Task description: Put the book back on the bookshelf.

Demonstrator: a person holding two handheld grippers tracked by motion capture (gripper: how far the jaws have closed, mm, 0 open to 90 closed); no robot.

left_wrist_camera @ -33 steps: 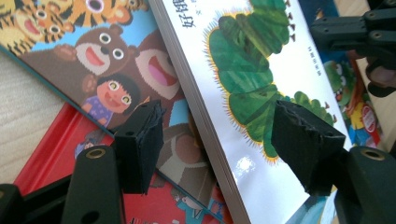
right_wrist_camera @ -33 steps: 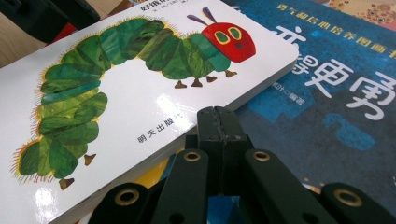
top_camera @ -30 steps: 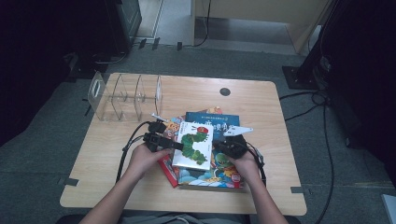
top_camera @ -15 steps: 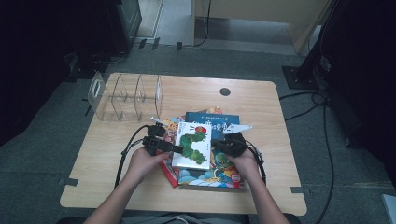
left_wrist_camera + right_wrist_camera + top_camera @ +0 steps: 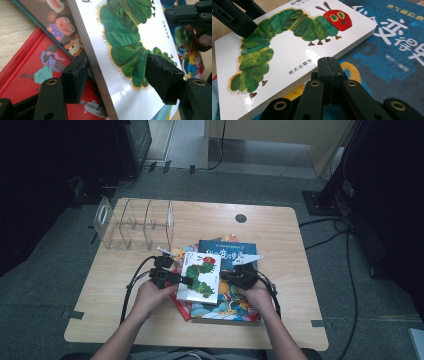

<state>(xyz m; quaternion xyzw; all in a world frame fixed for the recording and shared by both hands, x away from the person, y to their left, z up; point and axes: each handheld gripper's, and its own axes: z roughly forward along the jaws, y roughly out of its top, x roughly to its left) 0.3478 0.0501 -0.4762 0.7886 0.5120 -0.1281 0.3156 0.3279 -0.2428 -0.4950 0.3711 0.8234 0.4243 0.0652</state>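
Wood tabletop [image 5: 300, 285] carries a spread of books. Left gripper [image 5: 117, 75] pinches the white caterpillar book [image 5: 200, 276] by its left edge, one jaw under, one on the cover; the book has tilted up slightly since earlier. Right gripper [image 5: 329, 65], jaws pressed together, rests against its right edge over the blue book [image 5: 235, 252].
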